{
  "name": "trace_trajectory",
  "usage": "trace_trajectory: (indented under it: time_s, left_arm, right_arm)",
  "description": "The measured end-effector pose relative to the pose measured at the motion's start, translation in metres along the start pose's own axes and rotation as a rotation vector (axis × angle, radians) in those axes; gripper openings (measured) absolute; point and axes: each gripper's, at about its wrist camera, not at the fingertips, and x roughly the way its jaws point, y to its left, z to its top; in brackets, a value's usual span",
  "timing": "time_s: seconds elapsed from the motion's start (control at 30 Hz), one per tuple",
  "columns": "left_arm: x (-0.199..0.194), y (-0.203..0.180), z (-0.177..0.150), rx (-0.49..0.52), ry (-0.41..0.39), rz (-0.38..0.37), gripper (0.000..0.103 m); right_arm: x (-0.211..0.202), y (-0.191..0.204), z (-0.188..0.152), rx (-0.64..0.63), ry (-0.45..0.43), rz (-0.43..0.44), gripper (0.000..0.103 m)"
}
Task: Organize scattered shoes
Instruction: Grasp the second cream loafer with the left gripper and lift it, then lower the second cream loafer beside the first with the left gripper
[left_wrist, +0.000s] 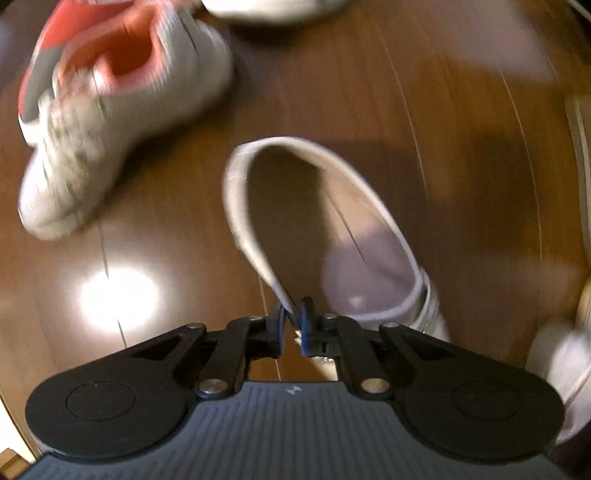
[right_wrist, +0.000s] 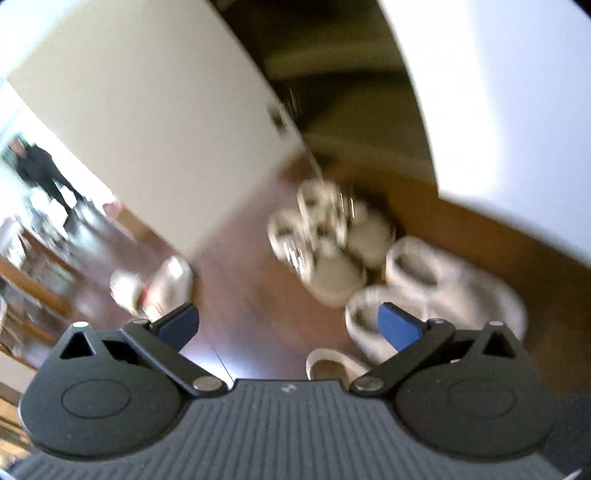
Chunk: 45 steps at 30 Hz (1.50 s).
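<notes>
Both left tongs (left_wrist: 294, 314) pinch white slip-on shoe's (left_wrist: 321, 221) collar; right tongs (right_wrist: 290, 325) gape

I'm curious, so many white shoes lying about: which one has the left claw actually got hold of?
The plain white slip-on, whose rim the left gripper pinches. The sneaker with the orange lining lies untouched beyond it.

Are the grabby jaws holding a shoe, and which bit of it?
Yes. The left gripper is shut on the white slip-on shoe, pinching the thin rim of its opening. The right gripper is open and holds nothing.
</notes>
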Motion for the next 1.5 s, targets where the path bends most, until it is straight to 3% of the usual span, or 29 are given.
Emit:
trace_trajectory:
  time_s: [0.13,0.2,0.23,0.33,0.4,0.47,0.57,0.7,0.8,0.9,0.97,1.03,1.23,1.5]
  left_arm:
    - [0.002,0.002,-0.028,-0.031,-0.058,-0.031,0.021]
    - [0.002,0.017,-0.027,-0.104,-0.052,-0.081,0.021]
    - [0.001,0.021,-0.027,-0.122,-0.047,-0.096,0.014]
    - [-0.005,0.011,-0.025,-0.036,-0.06,-0.069,0.013]
    - [-0.009,-0.013,-0.031,0.071,-0.091,0.001,0.012]
    - [-0.007,-0.031,-0.041,0.14,-0.09,0.029,0.012]
    - [-0.004,-0.054,-0.058,0.226,-0.075,0.0,0.013]
    - [-0.004,-0.086,-0.086,0.422,-0.097,0.002,0.013]
    - [-0.001,-0.105,-0.108,0.546,-0.079,-0.003,0.013]
    - [0.001,-0.118,-0.126,0.588,-0.02,-0.025,0.013]
    - [0.004,-0.123,-0.134,0.555,0.002,-0.037,0.013]
    - [0.004,-0.128,-0.14,0.521,-0.002,-0.034,0.013]
    - [0.002,-0.148,-0.146,0.473,-0.007,-0.054,0.012]
    - [0.006,-0.173,-0.158,0.578,-0.012,-0.075,0.013]
  right_arm:
    - [-0.137,0.012,0.034,-0.057,-0.251,-0.026,0.103]
    - [-0.176,0.018,0.041,-0.07,-0.318,-0.036,0.103]
    - [-0.203,0.024,0.046,-0.075,-0.366,-0.04,0.103]
    - [-0.248,0.043,0.048,-0.09,-0.442,-0.007,0.103]
    - [-0.26,0.054,0.046,-0.105,-0.449,0.037,0.103]
    - [-0.257,0.064,0.042,-0.124,-0.413,0.101,0.103]
    - [-0.229,0.069,0.035,-0.143,-0.332,0.161,0.103]
    - [-0.184,0.056,0.032,-0.143,-0.251,0.15,0.103]
    - [-0.137,0.032,0.031,-0.095,-0.151,0.077,0.103]
    - [-0.091,-0.002,0.012,-0.054,-0.044,-0.041,0.103]
    - [-0.061,-0.026,-0.003,-0.077,0.086,-0.175,0.102]
    - [-0.049,-0.038,-0.008,-0.066,0.147,-0.226,0.102]
    - [-0.04,-0.056,-0.005,0.004,0.177,-0.248,0.103]
    - [-0.038,-0.066,-0.023,-0.033,0.231,-0.275,0.102]
